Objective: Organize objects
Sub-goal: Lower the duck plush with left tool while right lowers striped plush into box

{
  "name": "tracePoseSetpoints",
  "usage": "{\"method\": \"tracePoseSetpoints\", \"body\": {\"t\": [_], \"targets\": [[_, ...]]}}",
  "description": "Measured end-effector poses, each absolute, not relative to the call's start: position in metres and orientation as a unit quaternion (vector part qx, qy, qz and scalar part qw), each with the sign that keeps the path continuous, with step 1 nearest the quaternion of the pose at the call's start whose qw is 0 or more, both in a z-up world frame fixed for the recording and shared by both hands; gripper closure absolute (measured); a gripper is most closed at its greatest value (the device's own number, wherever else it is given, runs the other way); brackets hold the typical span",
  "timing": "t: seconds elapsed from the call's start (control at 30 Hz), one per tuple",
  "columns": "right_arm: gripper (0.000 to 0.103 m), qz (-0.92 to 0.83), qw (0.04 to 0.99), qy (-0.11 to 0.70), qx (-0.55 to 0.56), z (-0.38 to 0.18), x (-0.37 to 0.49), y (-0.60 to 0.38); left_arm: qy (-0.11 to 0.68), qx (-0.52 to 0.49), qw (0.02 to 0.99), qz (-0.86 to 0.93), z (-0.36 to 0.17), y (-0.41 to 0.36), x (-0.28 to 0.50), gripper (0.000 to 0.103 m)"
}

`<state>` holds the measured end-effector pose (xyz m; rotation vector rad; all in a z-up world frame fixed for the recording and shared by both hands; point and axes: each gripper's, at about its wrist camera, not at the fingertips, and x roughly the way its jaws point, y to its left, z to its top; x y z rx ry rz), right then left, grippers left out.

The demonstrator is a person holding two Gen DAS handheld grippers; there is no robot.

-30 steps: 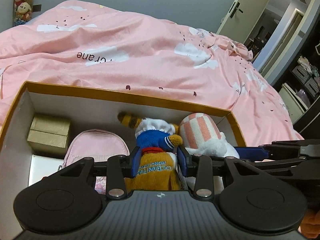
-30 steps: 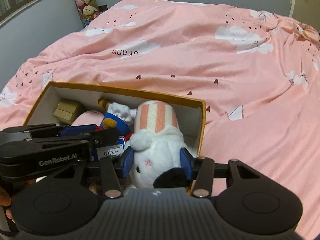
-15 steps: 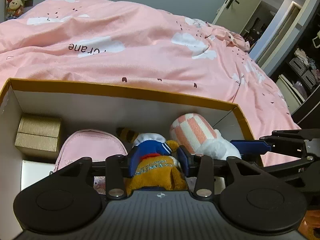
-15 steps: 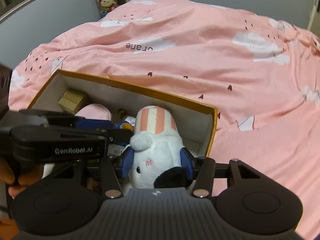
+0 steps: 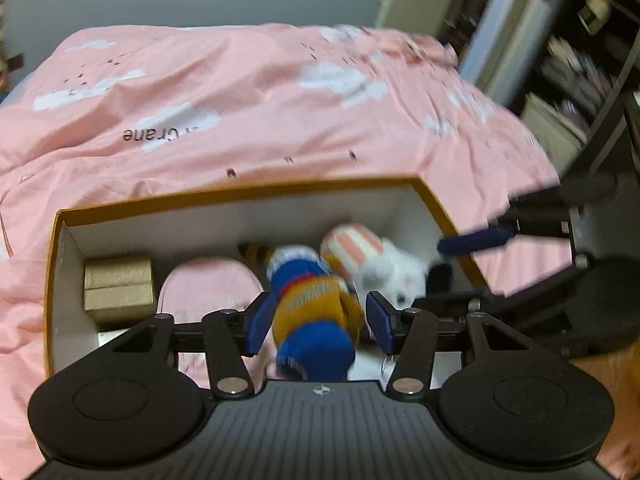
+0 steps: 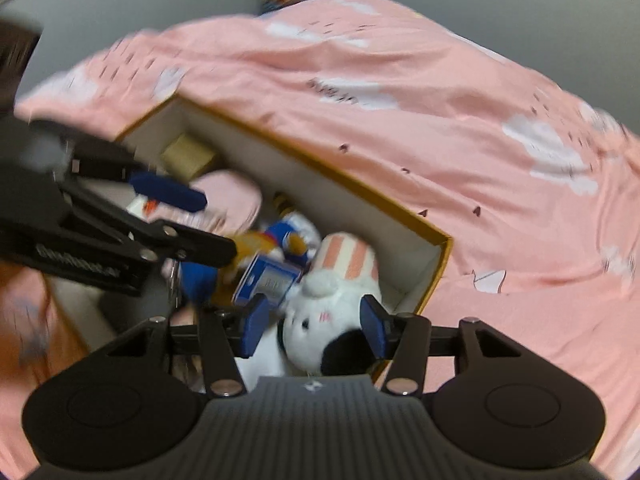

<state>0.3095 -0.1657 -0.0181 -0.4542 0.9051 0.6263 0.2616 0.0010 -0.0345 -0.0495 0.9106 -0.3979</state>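
Observation:
An orange-rimmed box (image 5: pixel 240 194) lies on the pink bed. A duck plush (image 5: pixel 312 304) in blue and orange lies in it between the pads of my left gripper (image 5: pixel 318 326). Those jaws are opening, and slim gaps show on both sides of the plush. Beside it lies a white plush with a striped hat (image 6: pixel 332 312). My right gripper (image 6: pixel 314 328) holds its head, the right pad against the black ear. The blurred duck plush (image 6: pixel 288 236) lies just left of it.
Two stacked gold boxes (image 5: pixel 118 286) and a pink pouch (image 5: pixel 208 280) fill the box's left half. The pink bed cover (image 5: pixel 240 100) spreads behind and around the box. Shelves (image 5: pixel 580 80) and a doorway stand at the right.
My left jaws have spread away from the duck plush and that hand has lifted a little. Both grippers have rolled, so the box looks tilted. The right grip on the white plush looks the same.

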Motion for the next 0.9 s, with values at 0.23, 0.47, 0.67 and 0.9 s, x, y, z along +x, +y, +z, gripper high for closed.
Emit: {"method": "tracePoseSetpoints", "body": {"t": [0.23, 0.47, 0.67, 0.9], "targets": [[0.054, 0.304, 0.791, 0.426, -0.317, -0.031, 0.302, -0.160, 0.455, 0.005, 0.870, -0.187, -0.050, -0.007, 0.256, 0.063], [0.072, 0.301, 0.791, 0.420, -0.328, -0.042, 0.306, -0.163, 0.469, -0.013, 0.866, -0.173, -0.065, -0.015, 0.261, 0.069], [0.080, 0.289, 0.809, 0.413, -0.304, -0.051, 0.315, -0.163, 0.473, -0.024, 0.865, -0.164, -0.071, -0.013, 0.263, 0.069], [0.080, 0.281, 0.822, 0.405, -0.286, -0.056, 0.319, -0.155, 0.470, -0.025, 0.868, -0.157, -0.070, -0.017, 0.260, 0.068]]}}
